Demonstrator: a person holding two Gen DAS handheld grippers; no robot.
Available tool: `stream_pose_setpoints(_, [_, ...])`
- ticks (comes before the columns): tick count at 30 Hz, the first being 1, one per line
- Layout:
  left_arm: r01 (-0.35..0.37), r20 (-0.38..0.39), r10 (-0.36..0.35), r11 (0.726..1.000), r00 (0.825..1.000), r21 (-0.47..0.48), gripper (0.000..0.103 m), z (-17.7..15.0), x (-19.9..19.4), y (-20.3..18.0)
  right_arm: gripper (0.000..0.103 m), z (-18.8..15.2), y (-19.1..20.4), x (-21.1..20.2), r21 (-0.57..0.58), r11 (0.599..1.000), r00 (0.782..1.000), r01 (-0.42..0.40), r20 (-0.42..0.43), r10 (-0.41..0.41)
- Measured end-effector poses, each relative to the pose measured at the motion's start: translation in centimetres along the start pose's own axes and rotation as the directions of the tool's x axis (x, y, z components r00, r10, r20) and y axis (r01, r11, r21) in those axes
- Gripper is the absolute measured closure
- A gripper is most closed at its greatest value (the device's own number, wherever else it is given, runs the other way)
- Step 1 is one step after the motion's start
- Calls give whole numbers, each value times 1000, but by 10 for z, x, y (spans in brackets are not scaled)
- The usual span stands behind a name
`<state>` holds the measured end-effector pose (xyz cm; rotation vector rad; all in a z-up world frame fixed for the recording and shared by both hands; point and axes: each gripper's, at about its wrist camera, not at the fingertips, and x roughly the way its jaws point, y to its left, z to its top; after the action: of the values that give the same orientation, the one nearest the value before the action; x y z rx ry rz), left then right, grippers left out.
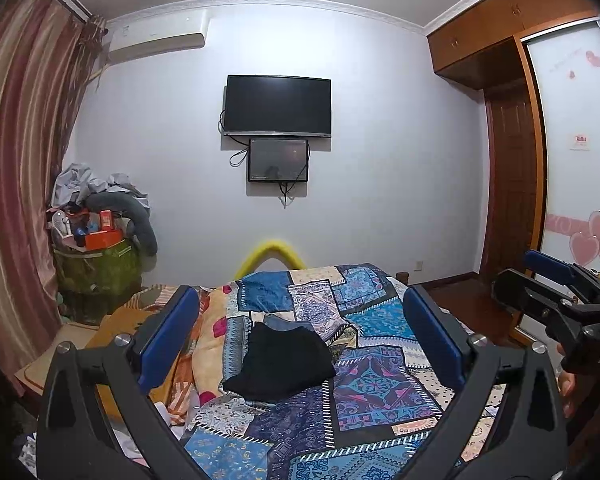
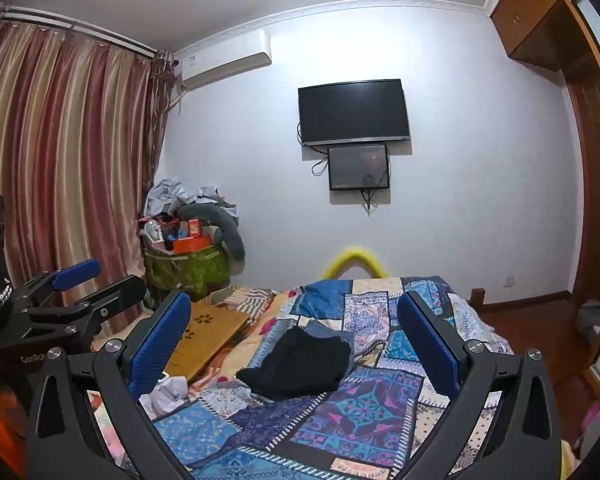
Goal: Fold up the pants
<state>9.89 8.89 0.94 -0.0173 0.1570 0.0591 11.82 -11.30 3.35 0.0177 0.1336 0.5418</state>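
Observation:
Black pants (image 1: 282, 362) lie in a folded heap on the patchwork bedspread (image 1: 372, 392), partly over a blue denim piece (image 1: 288, 322). They also show in the right wrist view (image 2: 300, 364). My left gripper (image 1: 300, 336) is open and empty, held above the bed with the pants between its blue pads, further off. My right gripper (image 2: 296, 338) is open and empty, likewise raised short of the pants. Each gripper shows in the other's view, the right one (image 1: 556, 284) and the left one (image 2: 84, 284).
A wooden lap table (image 2: 208, 330) and white cloth (image 2: 168, 394) lie on the bed's left. A green hamper (image 1: 96, 270) piled with boxes stands by the curtain (image 1: 20, 160). Screens (image 1: 278, 106) hang on the far wall. A wardrobe (image 1: 572, 140) stands right.

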Motion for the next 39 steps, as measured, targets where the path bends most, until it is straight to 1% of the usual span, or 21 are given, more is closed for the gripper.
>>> stream_pose_setpoints(16, [20, 7, -20, 1000, 1000, 12, 0, -1, -4, -4, 0, 3, 2, -3, 1, 1000, 1000, 7, 4, -7])
stream_pose_setpoints(33, [48, -19, -48, 999, 999, -3, 0, -1, -2, -1, 0, 3, 1, -2, 6, 1000, 1000, 12, 3, -12])
stream_pose_setpoints(39, [48, -19, -48, 999, 999, 3, 0, -1, -2, -1, 0, 2, 1, -1, 9, 1000, 1000, 12, 3, -12])
